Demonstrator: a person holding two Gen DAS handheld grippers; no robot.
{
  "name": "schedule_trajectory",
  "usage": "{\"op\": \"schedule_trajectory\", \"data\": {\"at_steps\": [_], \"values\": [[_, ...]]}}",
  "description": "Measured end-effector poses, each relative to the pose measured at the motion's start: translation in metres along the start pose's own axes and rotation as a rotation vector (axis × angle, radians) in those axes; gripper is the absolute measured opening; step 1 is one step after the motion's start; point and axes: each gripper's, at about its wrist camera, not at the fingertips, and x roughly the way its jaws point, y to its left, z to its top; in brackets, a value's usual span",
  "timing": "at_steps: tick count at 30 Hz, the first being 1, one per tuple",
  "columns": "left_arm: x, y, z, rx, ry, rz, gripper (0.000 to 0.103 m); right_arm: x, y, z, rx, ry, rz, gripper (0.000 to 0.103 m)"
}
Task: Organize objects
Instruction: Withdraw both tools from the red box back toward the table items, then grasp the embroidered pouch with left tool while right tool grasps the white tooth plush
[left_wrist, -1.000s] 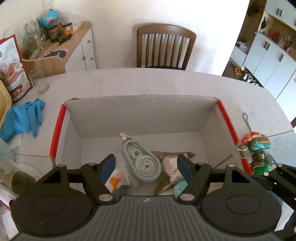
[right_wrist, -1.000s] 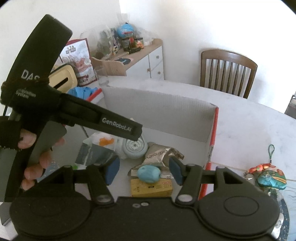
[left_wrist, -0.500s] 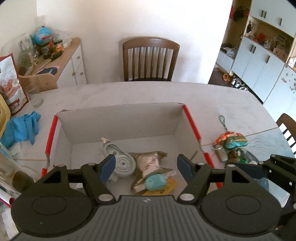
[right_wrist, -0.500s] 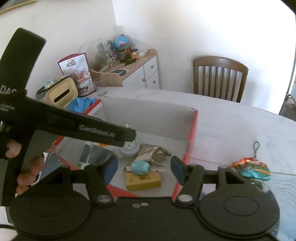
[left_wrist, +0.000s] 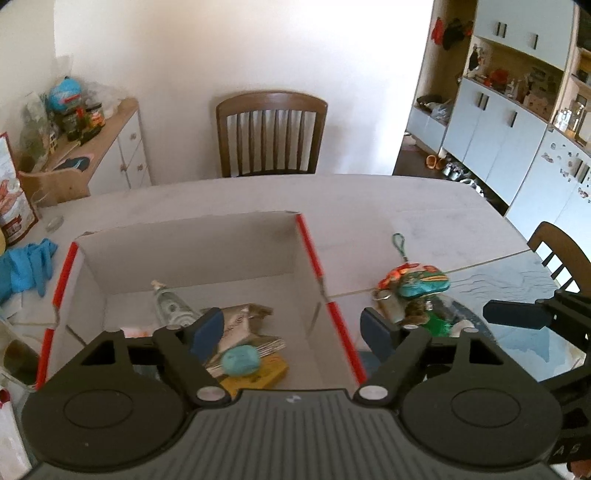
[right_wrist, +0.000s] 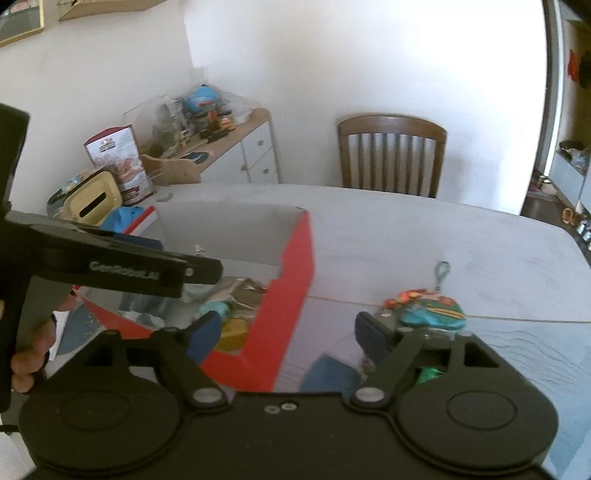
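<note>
A cardboard box (left_wrist: 184, 236) with red edges (right_wrist: 295, 258) stands on the table. It holds a teal egg-shaped thing (left_wrist: 240, 360) on a yellow packet (left_wrist: 271, 371), a foil wrapper (left_wrist: 242, 319) and a grey tape dispenser (left_wrist: 171, 306). Right of the box lie a teal and orange keychain charm (left_wrist: 421, 282) (right_wrist: 430, 312) and something green (left_wrist: 437, 325). My left gripper (left_wrist: 291, 330) hovers over the box's near right corner, jaws opening, nothing between the pads. My right gripper (right_wrist: 288, 334) hangs just outside the box, jaws opening and empty, its right finger close to the charm.
Blue gloves (left_wrist: 26, 266) and a red snack bag (left_wrist: 13, 206) lie left of the box, beside a cream container (right_wrist: 94, 199). A wooden chair (left_wrist: 271, 133) stands behind the table, another (left_wrist: 557, 254) at the right. A cluttered sideboard (left_wrist: 110, 147) is back left. A blue placemat (left_wrist: 517, 291) covers the near right.
Both grippers have drawn back from inside the box and swung right toward the charm. Both pairs of jaws stand wider, the right much more. The teal egg stays in the box.
</note>
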Motion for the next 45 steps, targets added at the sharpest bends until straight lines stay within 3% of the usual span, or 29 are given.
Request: {"op": "schedule_trajectory", "data": {"at_steps": [10,17,21,33,45], "values": [[0.007,-0.056,-0.003,0.017,-0.01,-0.03,0.086,-0.028,-0.062,-0.02,0.049,-0.021,-0.036,0.093],[0.021,-0.088,-0.012,0.014,0.017,-0.051,0.088,-0.039,-0.103,-0.037,0.062,0.0,-0.054,0.093],[0.03,-0.099,-0.014,-0.013,0.036,-0.064,0.098,-0.042,-0.122,-0.044,0.061,0.012,-0.062,0.094],[0.079,-0.13,0.001,-0.061,0.059,-0.09,0.102,-0.02,-0.163,-0.062,0.032,0.063,-0.066,0.093],[0.128,-0.149,0.012,-0.092,0.123,-0.12,0.102,0.014,-0.175,-0.073,-0.015,0.119,-0.011,0.09]]}}
